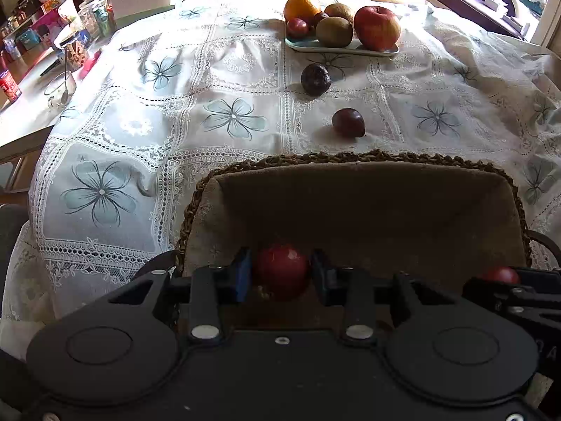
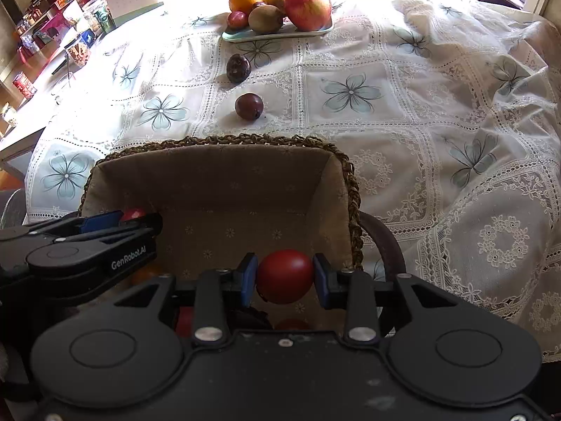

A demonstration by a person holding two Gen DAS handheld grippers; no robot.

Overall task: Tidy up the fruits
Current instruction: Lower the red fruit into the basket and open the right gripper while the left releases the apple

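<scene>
**Left wrist and right wrist: one red fruit in each gripper, both over the basket**

Left wrist view is showing your left gripper closing its blue pads on a small red fruit, pads touching both flanks, above the lined interior of the woven basket. You are holding a second red fruit the same way in the right gripper, nearer the basket's right wall.

Handling, as judgement: both fruits are looking small, round, smooth-skinned and probably light, so they are likely to slip or roll rather than weigh on the pads. You are gripping across the widest part, which looks like the sound hold; squeezing harder is risking a bruise. Lowering close to the liner before letting go should stop them rolling.

Still lying on the lace tablecloth beyond the basket: a wrinkled dark fruit and a smooth purple fruit, well apart from each other. Farther back, a pale tray is carrying an apple, kiwis and an orange-coloured pear.

View differences: the right wrist view is showing fruit already lying low in the basket, partly hidden under the gripper body, plus the left gripper from the side. The left wrist view is showing only a corner of the right gripper.
</scene>
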